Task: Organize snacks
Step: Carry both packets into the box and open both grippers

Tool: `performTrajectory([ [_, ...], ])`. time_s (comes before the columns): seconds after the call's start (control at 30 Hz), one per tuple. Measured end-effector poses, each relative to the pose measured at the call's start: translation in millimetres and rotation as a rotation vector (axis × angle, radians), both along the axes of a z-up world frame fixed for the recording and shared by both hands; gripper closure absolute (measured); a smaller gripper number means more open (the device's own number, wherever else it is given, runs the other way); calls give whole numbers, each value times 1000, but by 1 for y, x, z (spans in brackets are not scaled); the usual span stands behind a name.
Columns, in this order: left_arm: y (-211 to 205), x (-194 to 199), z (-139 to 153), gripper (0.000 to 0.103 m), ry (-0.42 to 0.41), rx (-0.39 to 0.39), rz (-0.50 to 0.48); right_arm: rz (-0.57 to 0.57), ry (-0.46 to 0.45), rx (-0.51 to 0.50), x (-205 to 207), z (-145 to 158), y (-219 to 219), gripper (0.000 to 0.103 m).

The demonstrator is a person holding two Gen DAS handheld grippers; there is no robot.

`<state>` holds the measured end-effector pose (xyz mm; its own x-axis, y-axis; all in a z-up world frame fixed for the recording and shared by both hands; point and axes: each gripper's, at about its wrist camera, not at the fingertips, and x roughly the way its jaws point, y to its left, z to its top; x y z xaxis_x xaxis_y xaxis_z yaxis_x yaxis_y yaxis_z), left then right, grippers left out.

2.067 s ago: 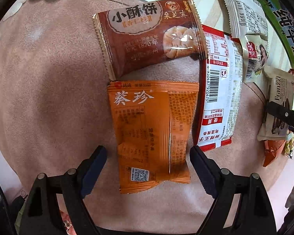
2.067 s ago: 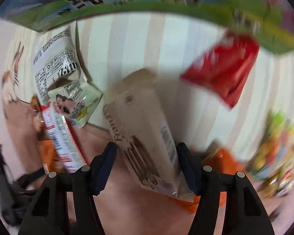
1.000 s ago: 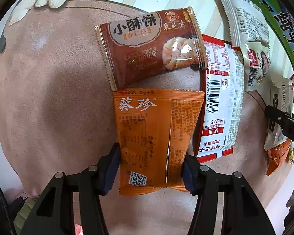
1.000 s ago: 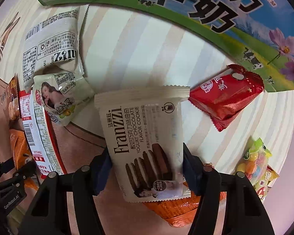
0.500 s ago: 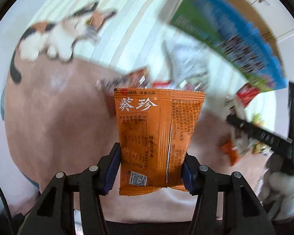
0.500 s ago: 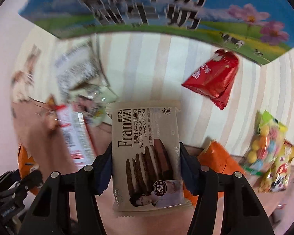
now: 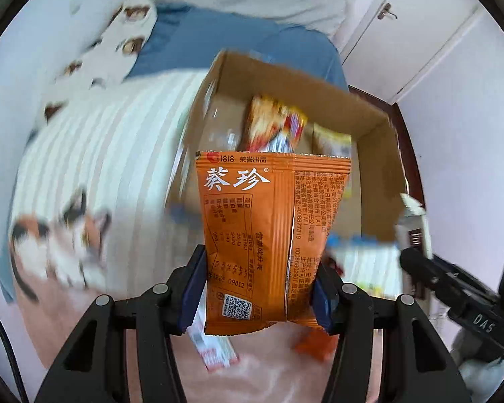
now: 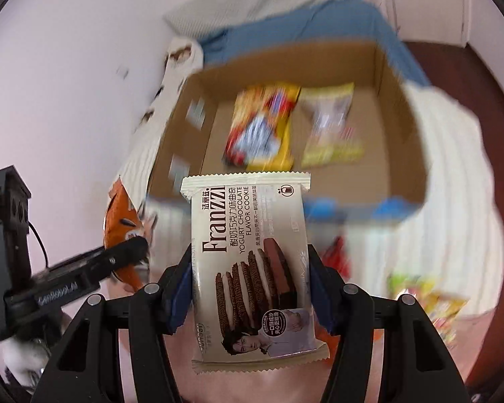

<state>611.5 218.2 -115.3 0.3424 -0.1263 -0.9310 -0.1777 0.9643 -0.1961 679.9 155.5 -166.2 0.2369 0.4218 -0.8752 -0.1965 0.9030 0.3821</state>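
So it looks like roughly the middle of the job is being reached here, judging by what's lying around. 2 packets are being carried at once: the flat orange foil snack packet with white Chinese lettering [image 7: 268, 238] is being pinched at its lower edges by the left gripper [image 7: 257, 295], and the cream-coloured Franzzi yogurt chocolate cookie packet [image 8: 252, 265] is being clamped the same way by the right gripper [image 8: 248, 299]. Both are being held up in the air, just short of the open brown cardboard box [image 8: 400, 127], not inside it yet. At least 2 snacks are already being stored in that box: a yellow-and-red bag [image 8: 262, 127] and a paler yellow packet [image 8: 332, 127] beside it, both pretty blurred. What's left is being shown too: a red wrapper [image 8: 336, 255] and a colourful candy bag [image 8: 430, 302] are sitting out on the striped cloth, and a white-and-red packet [image 7: 211, 346] plus an orange one [image 7: 316, 346] are lying below the left gripper. So 2 drops are probably pending, then more picking-up after that.
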Motion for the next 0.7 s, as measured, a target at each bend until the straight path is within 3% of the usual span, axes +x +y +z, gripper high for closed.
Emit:
performTrajectory([
  [0.1,-1,45,1,51,0,44,-12,-56,-42,-57,41,5,-15,41],
  [0.2,-1,88,-7,51,23,86,-28,-102,-35,-97,81,-12,-26,41],
  [0.43,2,169,-50,50,103,149,-71,-141,-34,-170,149,-45,-30,41],
  [0.53,5,189,-70,50,147,140,-73,-161,-9,-218,175,-65,-29,39],
  [0.6,8,197,-77,48,156,135,-59,-165,0,-255,183,-73,-32,31],
  [0.7,8,198,-81,45,154,123,-61,-159,9,-255,186,-80,-33,29],
])
